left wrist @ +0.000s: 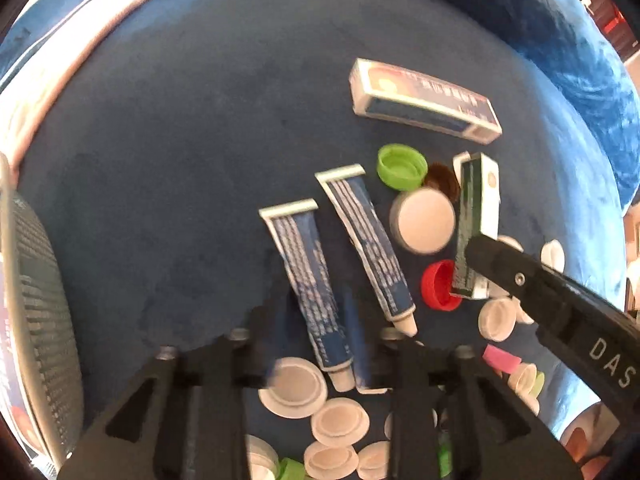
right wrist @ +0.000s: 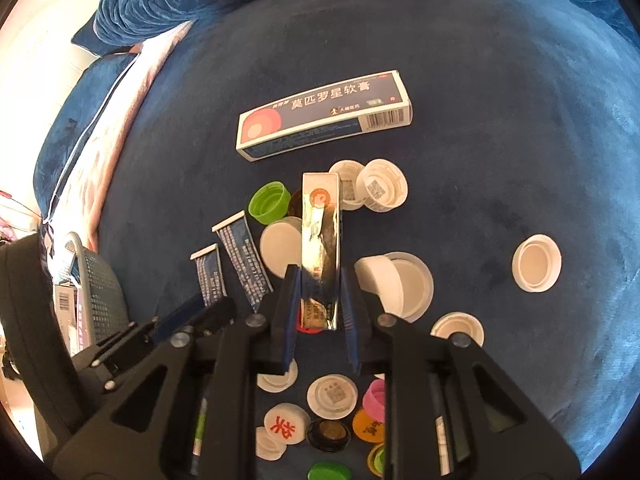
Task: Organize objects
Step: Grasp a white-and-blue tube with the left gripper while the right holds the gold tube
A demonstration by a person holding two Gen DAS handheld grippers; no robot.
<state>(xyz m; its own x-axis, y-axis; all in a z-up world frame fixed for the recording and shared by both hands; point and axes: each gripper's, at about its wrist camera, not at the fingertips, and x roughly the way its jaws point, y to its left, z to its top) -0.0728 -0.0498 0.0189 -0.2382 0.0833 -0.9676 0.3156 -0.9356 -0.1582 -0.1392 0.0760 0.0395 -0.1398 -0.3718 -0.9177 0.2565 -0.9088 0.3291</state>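
Starting at the left edge, a grey mesh basket (right wrist: 100, 296) stands at the rim of the blue velvet cushion (left wrist: 160, 160), with boxes already upright inside it, so it is probably where sorted items go. Next to the right, the left hand-held gripper (left wrist: 316, 364) hovers low over two blue ointment tubes (left wrist: 308, 284) that lie side by side, caps toward the camera; its fingers are spread apart and grasp nothing, and one tube runs into the gap between them, which suggests it is lining up for that tube. Further right, a green cap (left wrist: 401, 166), a white lid (left wrist: 424, 220) and a red cap (left wrist: 438, 286) cluster together, with more white lids scattered nearer the camera. Beyond them the large blue-and-white ointment box (right wrist: 324, 114) lies flat, apart from the heap. Rightmost, the right hand-held gripper (right wrist: 320, 300) is clenched on the small gold-faced box (right wrist: 321, 248), pinching its near end so the box juts forward, lifted over the caps; held this way it can be carried clear without dragging the lids along.
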